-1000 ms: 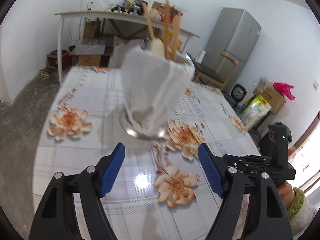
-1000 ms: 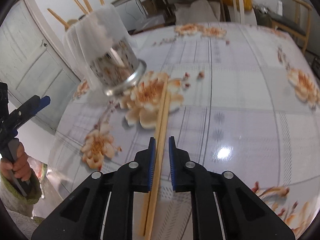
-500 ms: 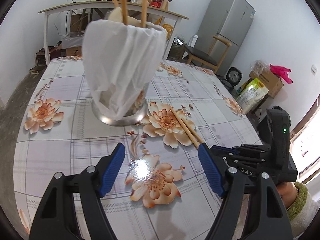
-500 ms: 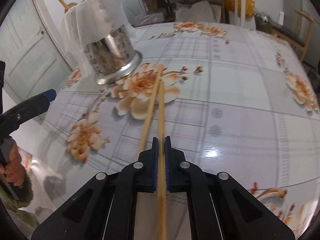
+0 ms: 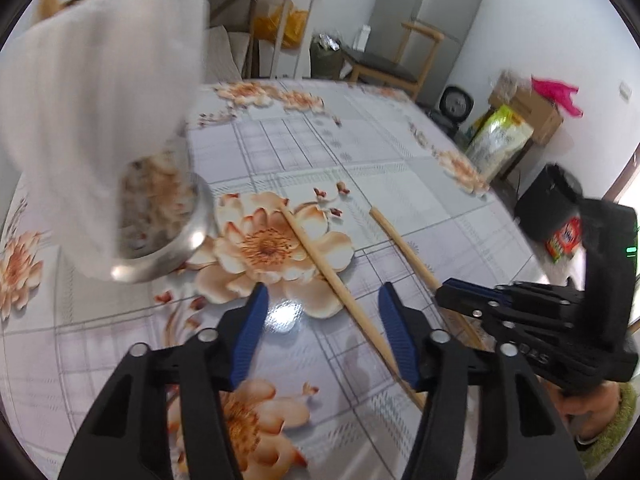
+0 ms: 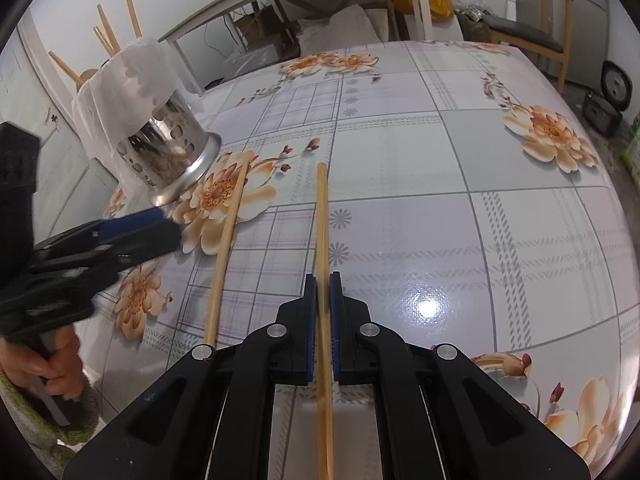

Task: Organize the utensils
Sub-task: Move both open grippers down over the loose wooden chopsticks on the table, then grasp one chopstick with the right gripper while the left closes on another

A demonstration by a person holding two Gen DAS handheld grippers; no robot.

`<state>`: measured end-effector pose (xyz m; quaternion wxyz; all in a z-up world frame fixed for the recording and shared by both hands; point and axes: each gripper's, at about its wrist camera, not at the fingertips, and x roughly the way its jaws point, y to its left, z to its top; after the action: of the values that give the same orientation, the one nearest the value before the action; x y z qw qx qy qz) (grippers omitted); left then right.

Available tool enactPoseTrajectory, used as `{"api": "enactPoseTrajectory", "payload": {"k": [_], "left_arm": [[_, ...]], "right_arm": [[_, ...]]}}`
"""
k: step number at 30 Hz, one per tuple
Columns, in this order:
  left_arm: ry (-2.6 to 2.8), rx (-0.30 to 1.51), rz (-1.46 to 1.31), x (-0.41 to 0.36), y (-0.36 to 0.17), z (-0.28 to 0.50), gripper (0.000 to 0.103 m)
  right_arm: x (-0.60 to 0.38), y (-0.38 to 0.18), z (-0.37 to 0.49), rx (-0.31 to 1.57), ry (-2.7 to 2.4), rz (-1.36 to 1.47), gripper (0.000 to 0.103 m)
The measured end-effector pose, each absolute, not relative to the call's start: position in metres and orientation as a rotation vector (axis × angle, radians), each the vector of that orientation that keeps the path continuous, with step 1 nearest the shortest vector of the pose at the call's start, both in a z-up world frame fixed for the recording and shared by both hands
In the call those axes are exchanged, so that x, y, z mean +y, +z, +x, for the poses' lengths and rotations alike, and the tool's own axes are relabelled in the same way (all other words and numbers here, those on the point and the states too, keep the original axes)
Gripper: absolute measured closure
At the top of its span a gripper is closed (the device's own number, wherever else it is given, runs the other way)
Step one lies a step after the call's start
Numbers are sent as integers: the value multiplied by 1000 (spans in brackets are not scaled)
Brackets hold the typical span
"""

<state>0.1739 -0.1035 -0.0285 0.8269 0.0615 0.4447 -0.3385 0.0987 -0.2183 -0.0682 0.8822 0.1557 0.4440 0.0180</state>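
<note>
Left gripper (image 5: 320, 330) hovers low over the table, jaws parted and just been narrowing, pads pressing on nothing. A loose wooden chopstick (image 5: 320, 264) lies flat on the tablecloth, running diagonally under the gap, nearer the right blue pad; its far tip sits on a printed orange flower. Left of that, a perforated stainless steel utensil holder (image 6: 172, 156) with a flared base stands on the table, draped in thin white cloth (image 6: 120, 92); bare wooden sticks (image 6: 108, 28) poke out of its top.

Right gripper (image 6: 323, 300) has its jaws clamped tight on a second wooden chopstick (image 6: 322, 220), gripped partway along, the slim round shaft pointing straight ahead past the pads, its far tip near the tablecloth. The loose chopstick lies just beside it to the left, angled apart from it.

Table (image 6: 480, 200) covering is glossy, plaid grey-lilac with peach flowers. Gripper fingers are matte black plastic with ribbed blue pads.
</note>
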Motion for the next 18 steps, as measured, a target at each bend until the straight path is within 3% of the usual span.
{"api": "enactPoseTrajectory", "payload": {"k": [18], "left_arm": [[-606,970,223,-125,-49,181,86]], "right_arm": [[-229,-72,96,901,93,417,98]]}}
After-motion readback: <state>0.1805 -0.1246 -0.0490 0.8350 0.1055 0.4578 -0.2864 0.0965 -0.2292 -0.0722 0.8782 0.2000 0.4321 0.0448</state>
